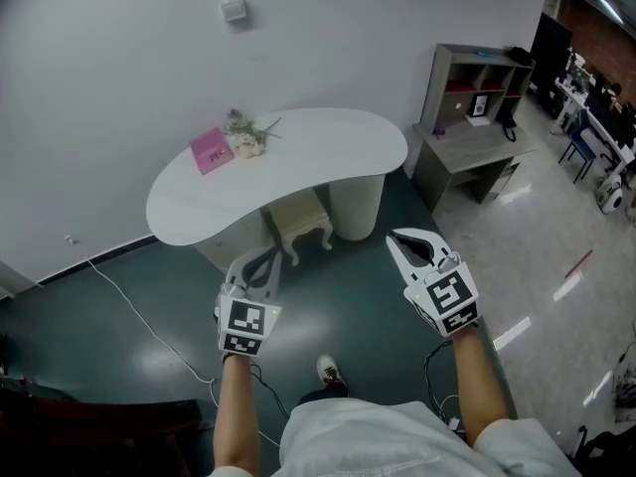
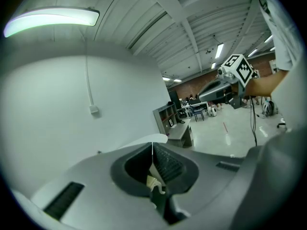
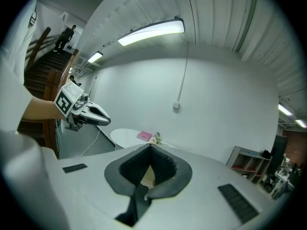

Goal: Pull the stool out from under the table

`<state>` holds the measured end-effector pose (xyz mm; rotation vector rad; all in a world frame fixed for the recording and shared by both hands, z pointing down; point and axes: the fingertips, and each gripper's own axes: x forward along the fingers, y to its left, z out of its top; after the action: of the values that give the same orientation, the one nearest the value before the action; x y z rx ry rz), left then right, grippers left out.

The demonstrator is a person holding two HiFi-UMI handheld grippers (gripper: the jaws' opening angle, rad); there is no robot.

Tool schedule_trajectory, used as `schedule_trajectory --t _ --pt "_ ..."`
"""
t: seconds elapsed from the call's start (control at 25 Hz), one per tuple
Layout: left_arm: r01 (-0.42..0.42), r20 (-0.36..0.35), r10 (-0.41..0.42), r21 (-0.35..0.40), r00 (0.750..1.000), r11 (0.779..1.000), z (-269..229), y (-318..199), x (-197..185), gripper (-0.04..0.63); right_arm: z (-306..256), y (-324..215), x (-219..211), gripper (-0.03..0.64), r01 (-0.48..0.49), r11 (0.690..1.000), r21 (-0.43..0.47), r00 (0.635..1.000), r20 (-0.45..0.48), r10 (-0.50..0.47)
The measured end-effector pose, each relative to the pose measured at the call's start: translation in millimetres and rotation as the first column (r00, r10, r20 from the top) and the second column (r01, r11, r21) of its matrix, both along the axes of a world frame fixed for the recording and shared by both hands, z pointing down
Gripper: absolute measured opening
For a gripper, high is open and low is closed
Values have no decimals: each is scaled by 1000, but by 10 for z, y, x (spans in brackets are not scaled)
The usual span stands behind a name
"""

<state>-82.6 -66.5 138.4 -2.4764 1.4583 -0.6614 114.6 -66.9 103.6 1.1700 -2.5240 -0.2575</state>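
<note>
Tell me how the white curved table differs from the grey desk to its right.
The white table has a rounded, bean-shaped top; the grey desk is rectangular. The table's top bears a pink box and flowers; the desk carries a cubby shelf. A pale stool is tucked under the table; no stool shows at the desk. Both stand by the white wall.
</note>
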Motion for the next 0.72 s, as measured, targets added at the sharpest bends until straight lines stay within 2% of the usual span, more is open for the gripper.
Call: schedule_trajectory --t 0.24,0.44,0.72 --pt "16 -18 -17 -15 1000 1000 97 -373 -386 18 91 -414 -386 14 3 999 -37 1000 30 -2" --pt "18 -29 -19 -34 999 999 205 -579 -633 18 151 -648 -648 14 -6 999 -44 1000 20 7" --pt "27 -55 -30 -50 998 998 294 -746 -847 18 241 -774 -963 14 40 996 -79 998 -46 -44"
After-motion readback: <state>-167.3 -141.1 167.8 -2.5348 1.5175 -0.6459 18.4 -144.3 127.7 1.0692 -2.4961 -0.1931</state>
